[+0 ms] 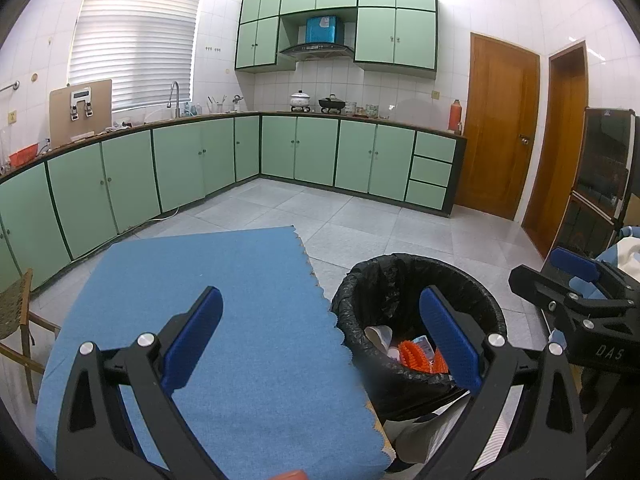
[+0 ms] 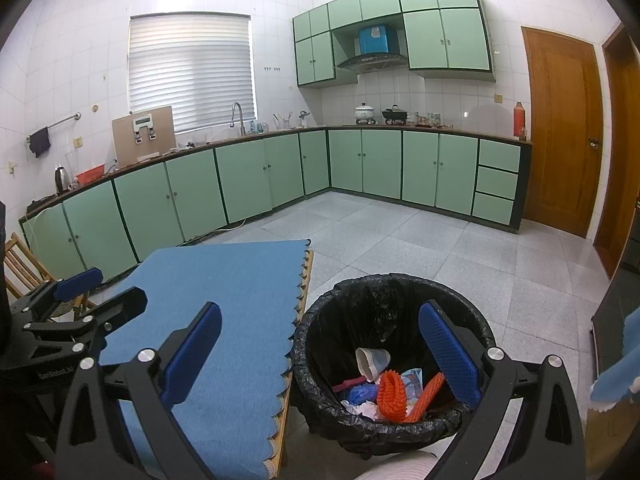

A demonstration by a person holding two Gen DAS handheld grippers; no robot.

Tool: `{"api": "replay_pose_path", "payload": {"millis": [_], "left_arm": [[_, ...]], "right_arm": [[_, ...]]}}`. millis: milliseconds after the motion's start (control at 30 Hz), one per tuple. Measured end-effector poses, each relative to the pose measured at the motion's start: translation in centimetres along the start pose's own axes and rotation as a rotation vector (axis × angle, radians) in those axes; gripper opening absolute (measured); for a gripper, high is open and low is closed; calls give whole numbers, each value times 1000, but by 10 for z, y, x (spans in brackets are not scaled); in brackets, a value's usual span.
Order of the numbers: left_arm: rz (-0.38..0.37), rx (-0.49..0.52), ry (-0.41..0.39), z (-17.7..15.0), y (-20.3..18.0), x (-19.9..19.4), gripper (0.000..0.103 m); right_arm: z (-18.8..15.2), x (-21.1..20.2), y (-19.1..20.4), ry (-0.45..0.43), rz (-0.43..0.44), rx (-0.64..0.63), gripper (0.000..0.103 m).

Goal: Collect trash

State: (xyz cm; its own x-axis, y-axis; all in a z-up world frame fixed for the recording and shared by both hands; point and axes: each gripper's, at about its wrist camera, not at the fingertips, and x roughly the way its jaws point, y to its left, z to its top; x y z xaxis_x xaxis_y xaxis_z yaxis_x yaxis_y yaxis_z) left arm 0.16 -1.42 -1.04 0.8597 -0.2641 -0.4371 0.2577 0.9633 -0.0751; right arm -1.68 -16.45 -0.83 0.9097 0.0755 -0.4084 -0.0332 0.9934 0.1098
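— Green-cabinet kitchen; what lay on the blue cloth-covered worktop (image 2: pixel 224 304)?
— Nothing I could see. Trash sat in the black-lined round bin (image 2: pixel 394 360) beside it; my left gripper (image 1: pixel 320 336) and right gripper (image 2: pixel 320 350) hung spread, empty. I'd have scanned before retreating.

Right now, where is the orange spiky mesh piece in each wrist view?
Left wrist view: the orange spiky mesh piece lies low in the black-lined trash bin, partly behind the right finger.
Right wrist view: it lies centre-bottom in the bin.
Shared landmark: blue cloth-covered table left of the bin.
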Motion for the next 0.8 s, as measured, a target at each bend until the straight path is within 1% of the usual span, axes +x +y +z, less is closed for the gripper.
{"api": "replay_pose_path", "payload": {"millis": [800], "left_arm": [[5, -2, 0, -1, 3, -1, 96]], "right_arm": [[1, 1, 1, 4, 1, -1, 97]]}}
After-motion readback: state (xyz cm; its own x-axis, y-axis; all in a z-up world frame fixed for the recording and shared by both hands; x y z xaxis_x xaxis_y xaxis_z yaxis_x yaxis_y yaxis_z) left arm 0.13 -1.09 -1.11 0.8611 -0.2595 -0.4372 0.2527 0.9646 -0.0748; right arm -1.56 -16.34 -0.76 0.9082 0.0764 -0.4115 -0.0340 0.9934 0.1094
